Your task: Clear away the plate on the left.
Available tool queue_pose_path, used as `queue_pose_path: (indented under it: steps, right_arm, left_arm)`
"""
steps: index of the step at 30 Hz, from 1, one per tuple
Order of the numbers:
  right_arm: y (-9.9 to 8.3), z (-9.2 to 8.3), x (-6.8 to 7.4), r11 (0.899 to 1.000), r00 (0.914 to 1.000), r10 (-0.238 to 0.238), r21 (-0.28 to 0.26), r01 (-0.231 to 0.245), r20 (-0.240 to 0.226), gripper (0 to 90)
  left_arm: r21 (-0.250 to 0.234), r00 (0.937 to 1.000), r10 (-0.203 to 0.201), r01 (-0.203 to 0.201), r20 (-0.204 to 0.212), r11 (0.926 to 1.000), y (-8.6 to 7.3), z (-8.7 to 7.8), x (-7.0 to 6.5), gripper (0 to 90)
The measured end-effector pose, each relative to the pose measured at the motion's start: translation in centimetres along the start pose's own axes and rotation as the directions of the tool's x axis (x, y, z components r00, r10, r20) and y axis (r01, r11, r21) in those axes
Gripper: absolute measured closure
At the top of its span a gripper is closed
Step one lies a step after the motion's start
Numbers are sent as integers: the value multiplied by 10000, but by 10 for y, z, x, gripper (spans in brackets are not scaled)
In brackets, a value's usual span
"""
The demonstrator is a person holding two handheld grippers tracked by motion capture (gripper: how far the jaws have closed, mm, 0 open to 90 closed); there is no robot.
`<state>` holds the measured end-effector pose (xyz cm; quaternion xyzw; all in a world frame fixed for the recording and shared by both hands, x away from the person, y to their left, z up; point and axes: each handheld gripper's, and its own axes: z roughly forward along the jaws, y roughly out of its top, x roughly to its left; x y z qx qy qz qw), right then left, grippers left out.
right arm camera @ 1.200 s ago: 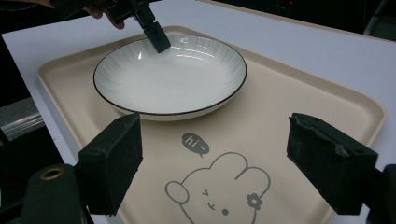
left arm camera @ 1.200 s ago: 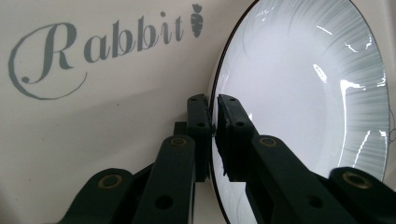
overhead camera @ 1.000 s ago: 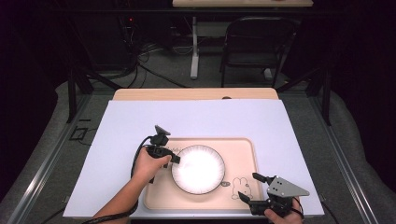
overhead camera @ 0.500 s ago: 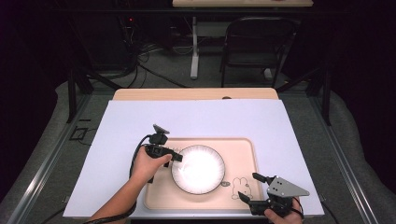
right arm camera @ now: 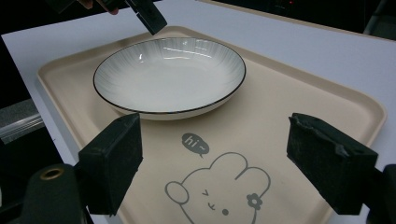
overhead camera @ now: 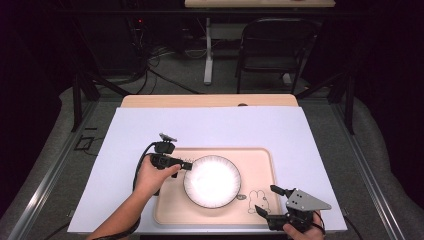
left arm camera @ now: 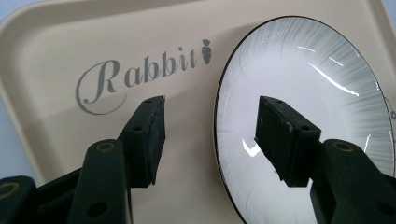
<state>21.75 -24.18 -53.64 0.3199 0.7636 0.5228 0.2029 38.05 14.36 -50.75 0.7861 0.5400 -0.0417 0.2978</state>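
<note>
A white plate with a dark rim and grey radial stripes lies on the left half of a beige tray. My left gripper is at the plate's left rim and open. In the left gripper view its jaws straddle the rim of the plate, one over the plate, one over the tray by the word "Rabbit". My right gripper is open over the tray's front right corner. In the right gripper view its jaws frame the tray, with the plate beyond.
The tray rests on a white sheet that covers most of the wooden table. A rabbit drawing marks the tray's front right. A chair and cables stand on the floor beyond the table.
</note>
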Motion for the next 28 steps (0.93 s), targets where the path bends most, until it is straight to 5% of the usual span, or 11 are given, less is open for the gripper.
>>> queue_pose_path:
  steps: [11, 28]
  right_arm:
    - [0, 0, 0, 10000, 10000, 8, -19, -8, 14, 178]
    - [0, 0, 0, 10000, 10000, -2, -11, 2, 30, 178]
  left_arm:
    - [-499, 9993, 308, -317, -190, 9983, -11, -17, 4, 424]
    - [-1274, 9993, -212, 251, 319, 9915, -37, -33, 25, 425]
